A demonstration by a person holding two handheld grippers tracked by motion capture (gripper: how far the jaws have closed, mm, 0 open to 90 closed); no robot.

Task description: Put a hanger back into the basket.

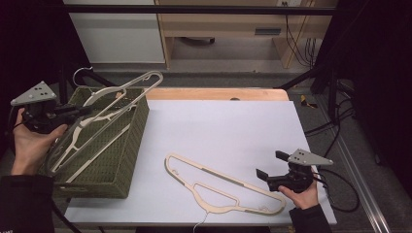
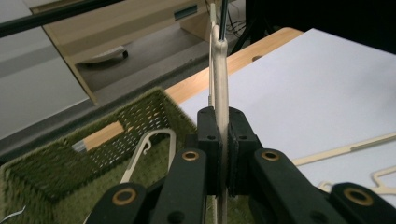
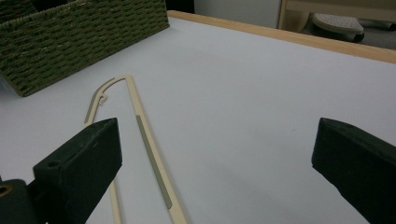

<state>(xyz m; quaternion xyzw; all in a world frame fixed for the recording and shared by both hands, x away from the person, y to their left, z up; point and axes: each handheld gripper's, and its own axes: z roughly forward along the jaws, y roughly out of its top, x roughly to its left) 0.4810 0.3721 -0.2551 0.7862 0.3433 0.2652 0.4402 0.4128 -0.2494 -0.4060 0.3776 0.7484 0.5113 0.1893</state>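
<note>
Our left gripper (image 1: 73, 112) pinches one hanger (image 1: 111, 104) over the basket (image 1: 131, 145) at the table's left edge, its long axis along the basket. Our right gripper (image 1: 272, 167), jaws spread, sits beside the second hanger (image 1: 221, 187) near the front edge.

Grey floor (image 1: 233, 63), wooden cabinet (image 1: 233, 22), black cables (image 1: 303, 46)

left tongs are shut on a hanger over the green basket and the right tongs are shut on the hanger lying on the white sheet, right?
Partly. The left tongs are shut on a hanger over the green basket. The right tongs are open and apart from the hanger lying on the white sheet, as the right gripper view shows.
</note>
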